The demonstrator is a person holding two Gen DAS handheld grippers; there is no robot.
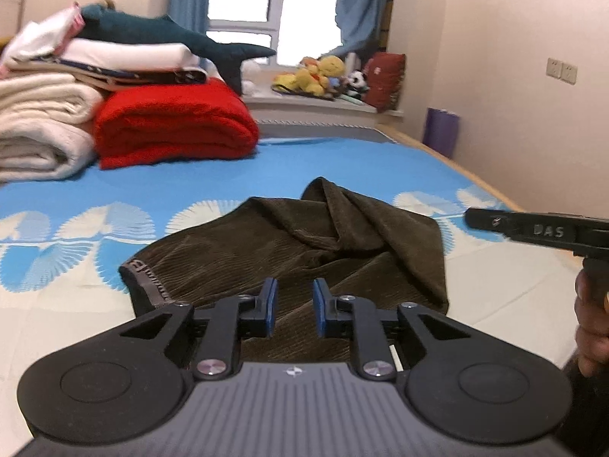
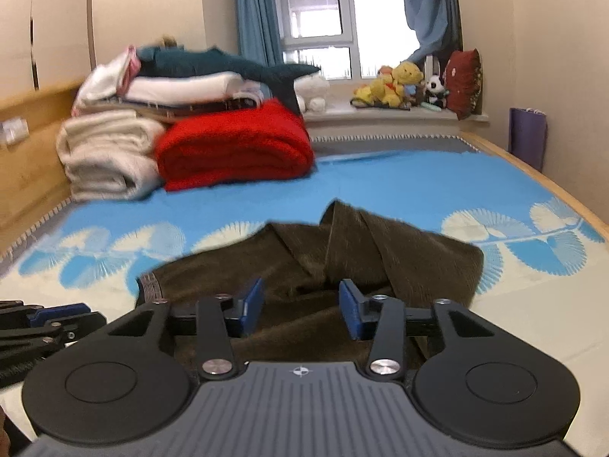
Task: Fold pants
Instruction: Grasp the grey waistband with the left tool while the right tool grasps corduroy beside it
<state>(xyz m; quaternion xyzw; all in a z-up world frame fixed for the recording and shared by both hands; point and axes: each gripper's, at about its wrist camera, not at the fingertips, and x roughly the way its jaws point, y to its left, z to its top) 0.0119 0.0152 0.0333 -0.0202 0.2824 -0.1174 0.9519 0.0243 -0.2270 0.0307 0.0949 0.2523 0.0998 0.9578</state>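
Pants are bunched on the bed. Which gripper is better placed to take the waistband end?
Left, probably. The left gripper sits nearer the waistband of the pants; the right gripper faces their crumpled middle.

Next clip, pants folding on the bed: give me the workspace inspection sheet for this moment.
Surface: bed with a blue and white patterned cover.
Job's things: dark brown corduroy pants, bunched and creased, not yet neatly folded.
Clutter: red blanket and cream blankets stacked at the bed's far left, shark plush on top.
Grippers: left gripper narrowly open over the pants; right gripper open wider; no pad visibly pressing cloth.
Cables: nothing seen.
Surroundings: window with blue curtains, plush toys on the sill, purple bag by the right wall.
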